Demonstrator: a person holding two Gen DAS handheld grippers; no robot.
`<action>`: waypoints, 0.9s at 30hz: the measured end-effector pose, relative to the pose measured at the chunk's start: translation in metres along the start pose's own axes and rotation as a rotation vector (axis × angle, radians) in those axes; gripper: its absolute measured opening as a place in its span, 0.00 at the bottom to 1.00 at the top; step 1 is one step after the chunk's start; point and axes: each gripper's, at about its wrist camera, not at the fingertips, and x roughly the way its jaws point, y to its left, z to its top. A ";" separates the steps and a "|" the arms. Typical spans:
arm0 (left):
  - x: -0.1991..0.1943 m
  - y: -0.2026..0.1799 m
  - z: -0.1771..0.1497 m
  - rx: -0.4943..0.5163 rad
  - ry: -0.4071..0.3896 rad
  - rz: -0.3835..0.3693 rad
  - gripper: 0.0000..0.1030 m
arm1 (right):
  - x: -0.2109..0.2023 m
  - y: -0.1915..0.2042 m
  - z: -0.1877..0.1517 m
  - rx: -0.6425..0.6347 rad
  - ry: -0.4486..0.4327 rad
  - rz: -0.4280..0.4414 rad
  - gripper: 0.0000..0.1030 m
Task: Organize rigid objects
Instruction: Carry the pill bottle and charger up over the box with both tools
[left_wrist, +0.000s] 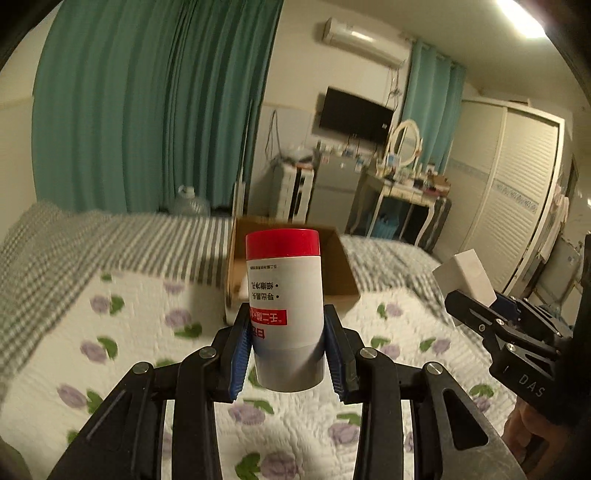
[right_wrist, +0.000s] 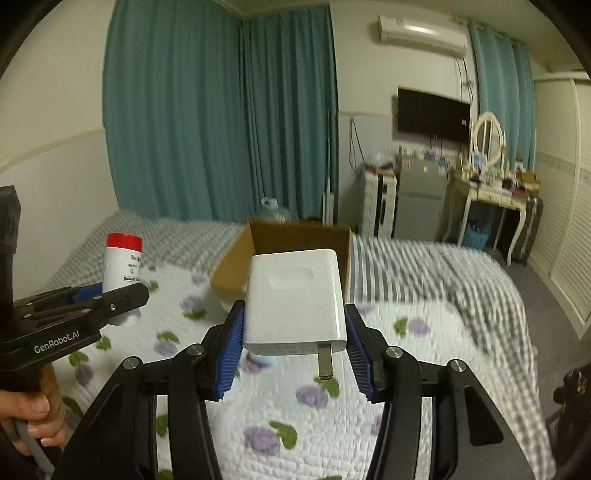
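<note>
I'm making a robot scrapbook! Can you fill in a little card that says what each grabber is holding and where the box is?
left gripper: shut on the red-capped white bottle, cap pointing away, label upside down
right gripper: shut on the white plug-in charger, metal prong pointing back toward the camera
cardboard box: open, on the bed, just beyond both held things
bed cover: white quilt with purple flowers, grey checked blanket farther back
both items: held up, not yet in the box
</note>
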 end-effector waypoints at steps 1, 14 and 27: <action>-0.004 -0.001 0.006 0.007 -0.016 -0.002 0.35 | -0.004 0.002 0.007 -0.005 -0.017 0.002 0.49; -0.014 -0.001 0.069 0.053 -0.140 -0.024 0.35 | -0.016 0.012 0.079 -0.048 -0.170 0.015 0.49; 0.043 0.002 0.102 0.076 -0.152 -0.022 0.35 | 0.036 0.004 0.109 -0.050 -0.200 0.015 0.49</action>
